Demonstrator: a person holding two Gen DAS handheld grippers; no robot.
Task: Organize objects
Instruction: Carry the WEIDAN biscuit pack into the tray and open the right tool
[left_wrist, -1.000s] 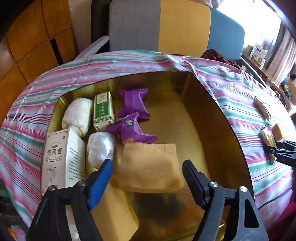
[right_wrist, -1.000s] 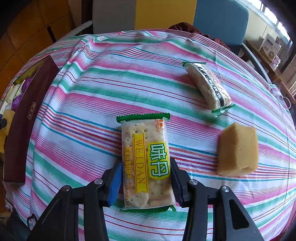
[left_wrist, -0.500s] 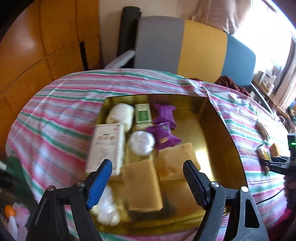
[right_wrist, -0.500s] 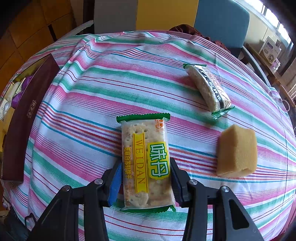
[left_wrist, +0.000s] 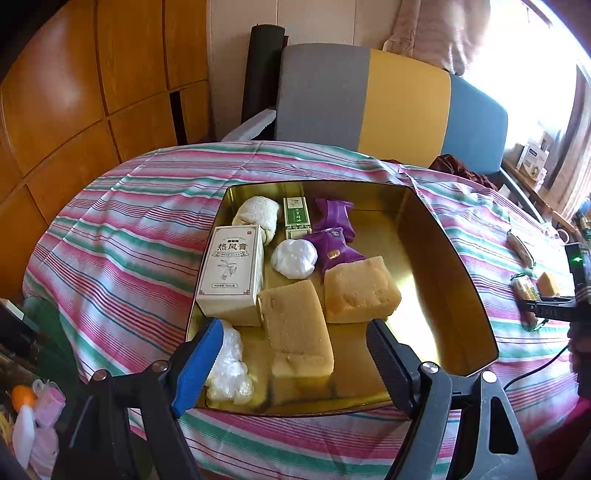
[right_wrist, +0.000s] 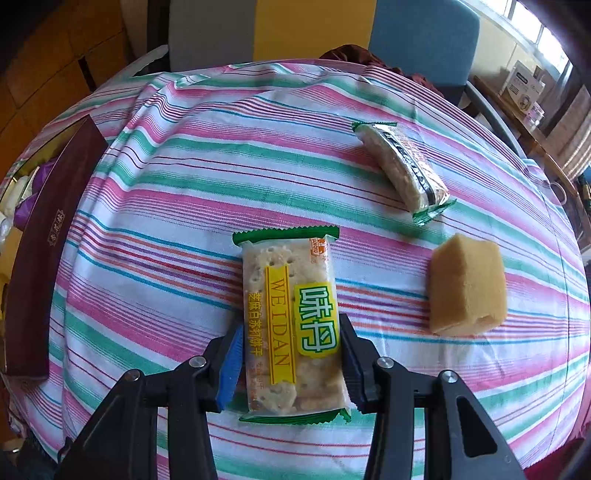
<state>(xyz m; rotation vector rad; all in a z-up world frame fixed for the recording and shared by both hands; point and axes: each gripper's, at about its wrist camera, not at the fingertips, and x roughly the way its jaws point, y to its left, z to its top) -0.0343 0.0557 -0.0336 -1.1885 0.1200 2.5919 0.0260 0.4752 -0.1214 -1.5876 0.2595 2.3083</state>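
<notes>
Left gripper (left_wrist: 291, 354): jaws wide apart, nothing between them, above the gold box (left_wrist: 443, 258).
Right gripper (right_wrist: 290, 363): clamped on the cracker packet (right_wrist: 290, 321), lying on the striped cloth (right_wrist: 177, 206).
Box seen from the right: only its maroon side (right_wrist: 48, 236) is clear; contents mostly hidden.
Packet's near end: possibly tucked under the jaws.

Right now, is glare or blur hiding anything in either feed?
Left wrist: window blown out at upper right, gold tin mirrors its contents, edges bowed by fisheye. Right wrist: evenly lit and sharp, cracker pack print readable.

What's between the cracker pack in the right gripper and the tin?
Right wrist view: only bare striped cloth between the cracker pack and the tin.
</notes>
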